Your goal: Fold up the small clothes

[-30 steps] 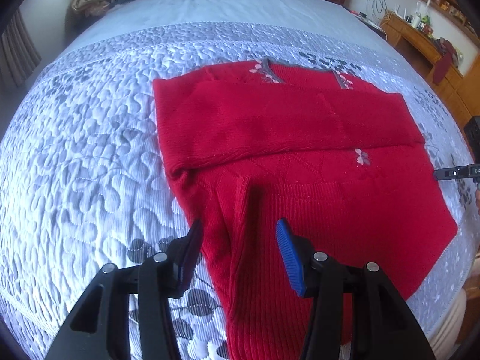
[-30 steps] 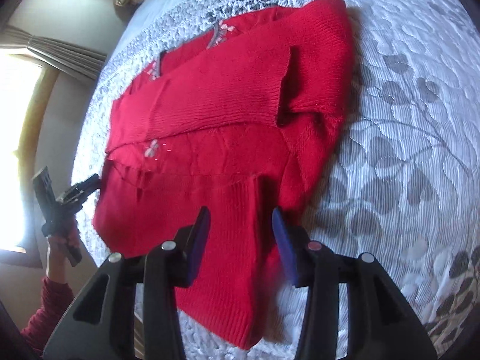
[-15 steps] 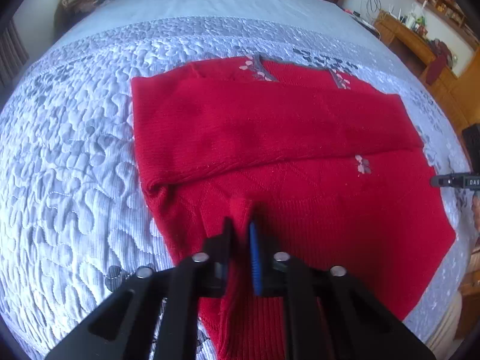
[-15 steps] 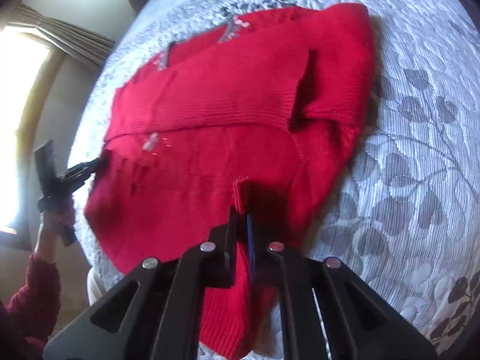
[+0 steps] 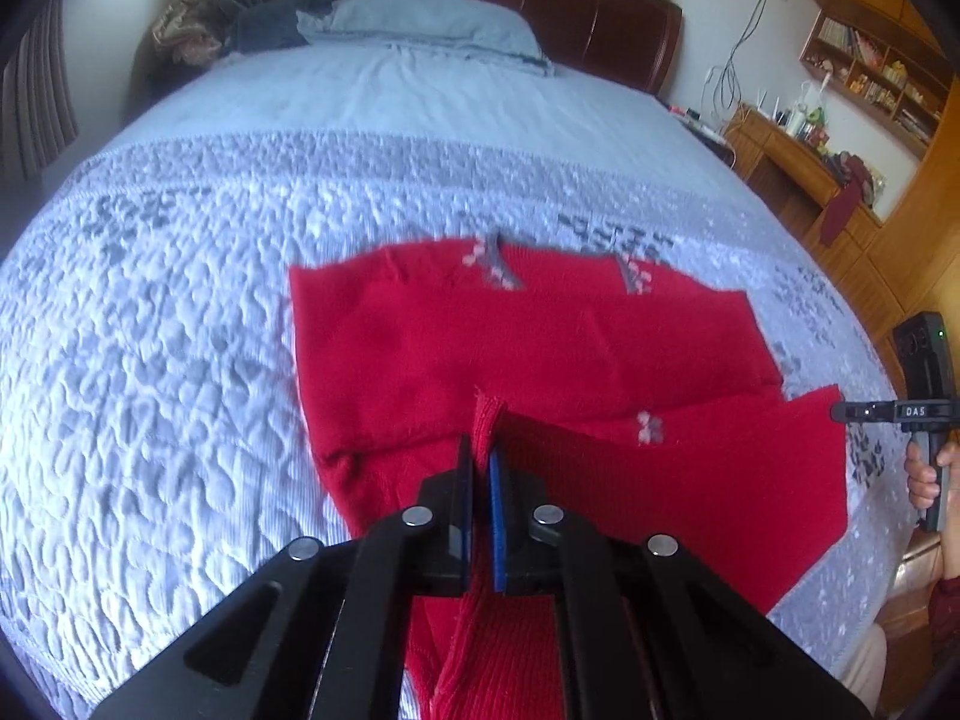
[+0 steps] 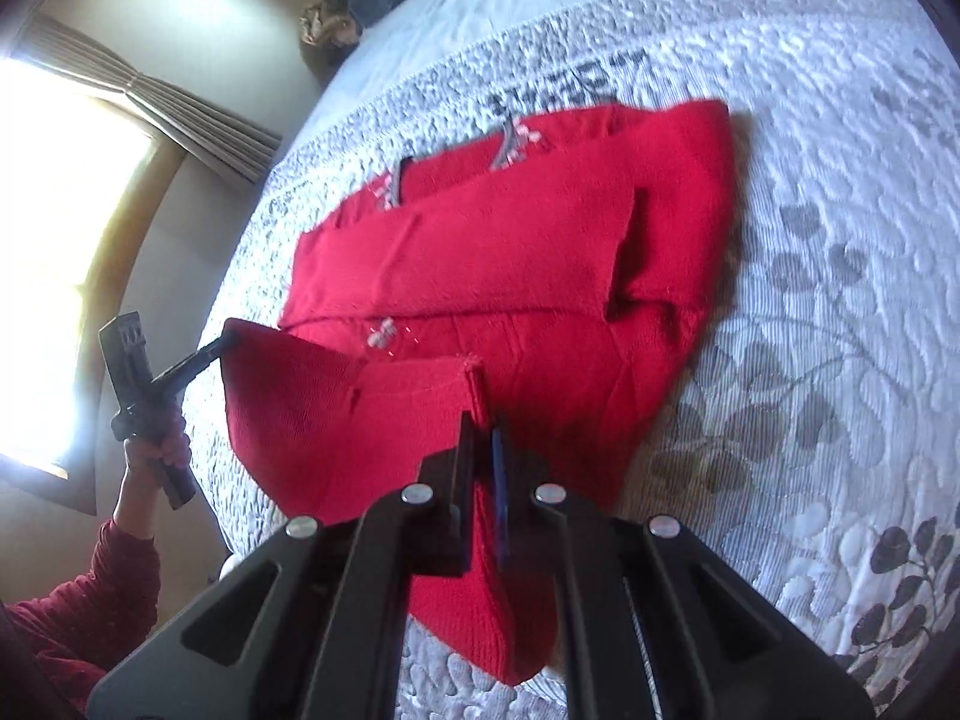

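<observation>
So the red knit sweater (image 5: pixel 540 348) is lying on the quilted bedspread (image 5: pixel 150 360), sleeves already folded across the chest. Left gripper (image 5: pixel 480 462) and right gripper (image 6: pixel 483 438) are each clamped tight on a corner of the bottom hem, holding it taut off the bed, probably to fold it up toward the collar

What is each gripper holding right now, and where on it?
Both hold the red sweater at its ribbed bottom hem: left gripper and right gripper each pinch one corner.
</observation>
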{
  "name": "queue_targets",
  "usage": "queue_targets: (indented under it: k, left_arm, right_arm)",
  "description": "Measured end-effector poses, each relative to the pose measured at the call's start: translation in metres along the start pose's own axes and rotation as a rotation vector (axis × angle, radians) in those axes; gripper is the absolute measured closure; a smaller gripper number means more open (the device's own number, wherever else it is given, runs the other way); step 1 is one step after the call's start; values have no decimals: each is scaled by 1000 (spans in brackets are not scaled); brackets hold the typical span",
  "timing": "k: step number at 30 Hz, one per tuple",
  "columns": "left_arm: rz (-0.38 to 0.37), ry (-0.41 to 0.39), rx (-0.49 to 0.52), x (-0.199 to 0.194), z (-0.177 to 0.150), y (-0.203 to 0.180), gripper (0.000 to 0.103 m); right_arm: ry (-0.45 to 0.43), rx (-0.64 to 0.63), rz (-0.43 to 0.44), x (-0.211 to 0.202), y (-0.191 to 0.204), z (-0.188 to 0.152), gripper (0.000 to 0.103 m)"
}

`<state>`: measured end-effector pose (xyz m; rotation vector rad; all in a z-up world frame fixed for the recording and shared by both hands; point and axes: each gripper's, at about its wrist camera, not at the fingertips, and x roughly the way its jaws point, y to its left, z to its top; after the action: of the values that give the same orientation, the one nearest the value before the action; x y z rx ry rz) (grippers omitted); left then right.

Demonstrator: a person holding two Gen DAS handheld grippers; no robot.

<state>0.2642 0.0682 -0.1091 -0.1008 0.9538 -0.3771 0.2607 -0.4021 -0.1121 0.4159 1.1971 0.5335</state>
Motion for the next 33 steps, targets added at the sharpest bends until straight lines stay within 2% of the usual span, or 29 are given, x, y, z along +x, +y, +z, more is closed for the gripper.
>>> queue_targets:
  k: [7,15,20,22,30,33]
  left_arm:
    - [-8,-112,-68,-11,42,3,99]
    - [36,-156,-107,26,112,19,99]
    - [90,-128,-137,73,146,36,99]
    - [116,-92,-148,96,151,46,99]
    - [193,73,-123,171,126,60,98]
    - [216,111,-124,184,119,62,92]
  right_arm:
    - [-96,2,-3,-26,4,35,99]
    - [-102,36,-73,-15,-9,128,99]
    - [-76,87,-132,15,-30,176,100]
    - [-54,108,-154,30,-40,187,100]
    - [38,196,-229,92,-79,188,99]
    - [58,218,-261,105,-89,184,97]
